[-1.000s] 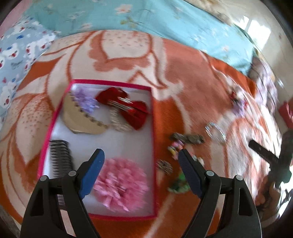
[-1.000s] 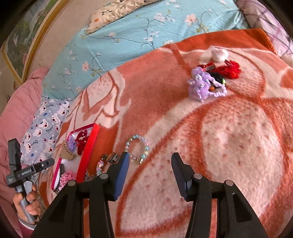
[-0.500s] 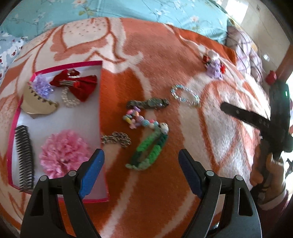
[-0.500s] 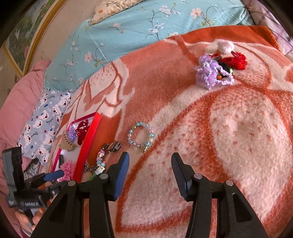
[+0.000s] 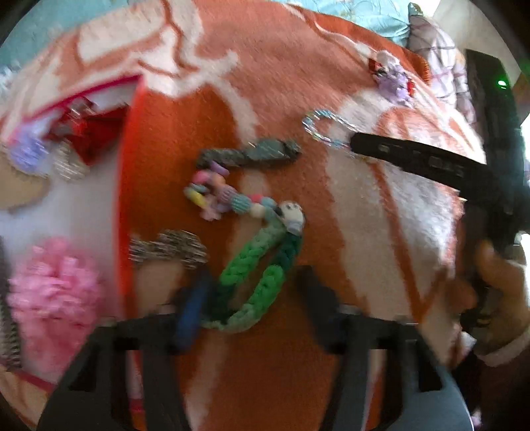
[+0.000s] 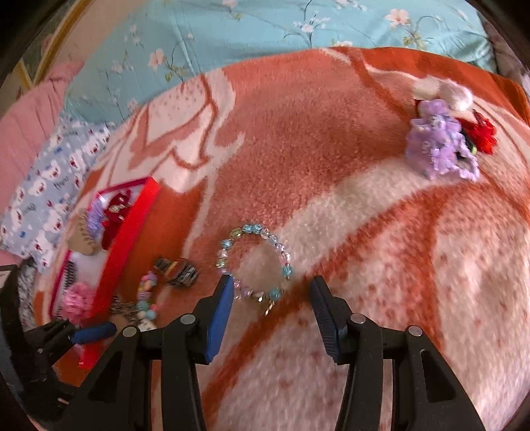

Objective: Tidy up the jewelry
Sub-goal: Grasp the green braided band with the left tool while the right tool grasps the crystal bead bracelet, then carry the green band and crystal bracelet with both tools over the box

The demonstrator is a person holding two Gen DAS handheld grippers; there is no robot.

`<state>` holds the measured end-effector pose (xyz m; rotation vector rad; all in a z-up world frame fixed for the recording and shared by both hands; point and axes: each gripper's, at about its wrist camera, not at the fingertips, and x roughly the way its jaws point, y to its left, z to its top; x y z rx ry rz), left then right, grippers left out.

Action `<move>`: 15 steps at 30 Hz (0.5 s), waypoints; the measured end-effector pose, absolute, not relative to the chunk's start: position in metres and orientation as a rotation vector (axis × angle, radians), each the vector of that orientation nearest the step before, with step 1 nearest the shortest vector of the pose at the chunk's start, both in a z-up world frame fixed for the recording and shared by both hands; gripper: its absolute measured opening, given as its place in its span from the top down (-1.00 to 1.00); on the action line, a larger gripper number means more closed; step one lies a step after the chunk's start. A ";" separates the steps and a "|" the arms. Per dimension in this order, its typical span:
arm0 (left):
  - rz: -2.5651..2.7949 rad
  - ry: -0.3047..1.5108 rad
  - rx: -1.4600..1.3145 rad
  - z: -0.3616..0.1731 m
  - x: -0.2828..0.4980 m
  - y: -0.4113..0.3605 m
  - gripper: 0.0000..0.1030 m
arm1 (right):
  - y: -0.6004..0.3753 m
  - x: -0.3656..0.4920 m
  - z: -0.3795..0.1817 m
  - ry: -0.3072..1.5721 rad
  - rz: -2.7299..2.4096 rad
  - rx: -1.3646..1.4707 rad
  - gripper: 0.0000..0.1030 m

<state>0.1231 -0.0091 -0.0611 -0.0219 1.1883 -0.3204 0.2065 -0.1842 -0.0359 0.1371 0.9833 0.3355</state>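
Sorting roughly half done, judging by the red-rimmed box (image 6: 127,232): it holds a pink flower (image 5: 53,298), a red bow (image 5: 96,132), a comb and a clip. On the orange-and-white blanket (image 6: 331,149), over a blue floral sheet (image 6: 265,30), are the green braided bracelet (image 5: 255,281), a pastel bead string (image 5: 225,199), a bead bracelet (image 6: 253,262) and a purple scrunchie pile (image 6: 437,146). Left gripper (image 5: 251,298) jaws have just been closing around the green braid, not yet pinching. Right gripper (image 6: 270,298) half-open, empty, just short of the bead bracelet.
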 end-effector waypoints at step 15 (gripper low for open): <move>-0.313 1.108 -0.048 -0.037 0.109 0.002 0.70 | -0.189 0.189 -0.021 0.941 0.353 0.158 0.87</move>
